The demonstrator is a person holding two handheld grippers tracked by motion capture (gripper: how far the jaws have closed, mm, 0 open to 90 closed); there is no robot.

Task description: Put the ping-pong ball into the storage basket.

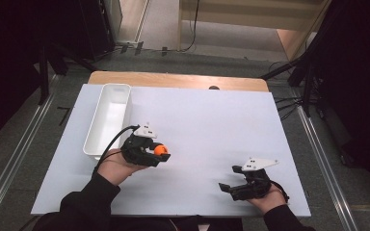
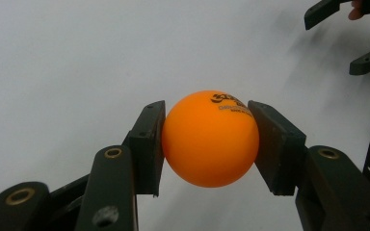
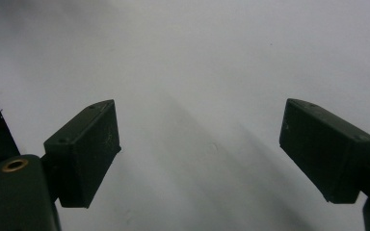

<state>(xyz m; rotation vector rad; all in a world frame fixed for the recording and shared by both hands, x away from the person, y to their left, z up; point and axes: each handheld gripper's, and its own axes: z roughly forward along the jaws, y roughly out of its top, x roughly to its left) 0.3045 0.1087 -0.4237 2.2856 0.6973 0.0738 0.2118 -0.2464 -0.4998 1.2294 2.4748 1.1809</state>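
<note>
Ball [image 2: 210,138] clamped in left gripper [image 1: 158,155], just right of bin [image 1: 107,139].
Nearest to bin's near end; right gripper [image 1: 229,187] spread wide, holding nothing, well apart.

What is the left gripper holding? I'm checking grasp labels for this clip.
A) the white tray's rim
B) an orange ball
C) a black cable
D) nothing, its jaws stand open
B: the left gripper has both pads pressed on the sides of the orange ball, clear of the white tray beside it.
</note>
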